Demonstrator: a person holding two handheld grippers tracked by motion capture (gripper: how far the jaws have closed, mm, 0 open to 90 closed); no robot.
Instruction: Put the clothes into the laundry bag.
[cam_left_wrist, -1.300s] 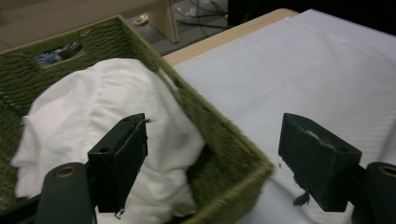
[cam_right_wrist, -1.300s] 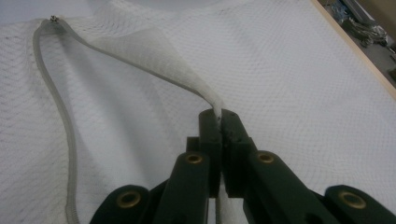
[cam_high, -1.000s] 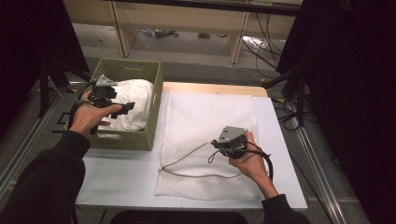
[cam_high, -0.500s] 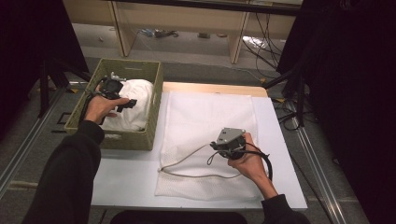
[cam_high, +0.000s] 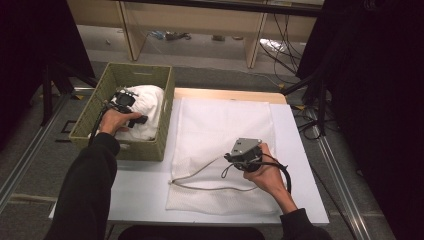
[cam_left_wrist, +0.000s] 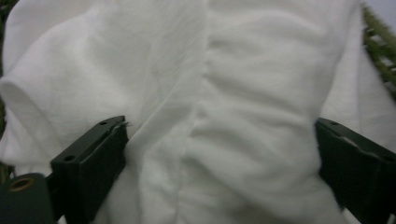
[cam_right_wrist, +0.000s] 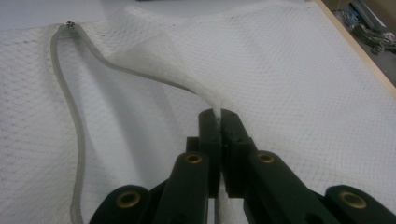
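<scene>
Two hand-held grippers in use. Left hand-held gripper is down in the green woven basket at the tabletop's left edge; its jaws have just been opening and stand wide on either side of the white cloth bundle, pads not pressing it. Right hand-held gripper is clamped tight on a raised fold of the white mesh laundry bag, which lies flat mid-tabletop, its grey zipper curving open toward the near edge.
</scene>
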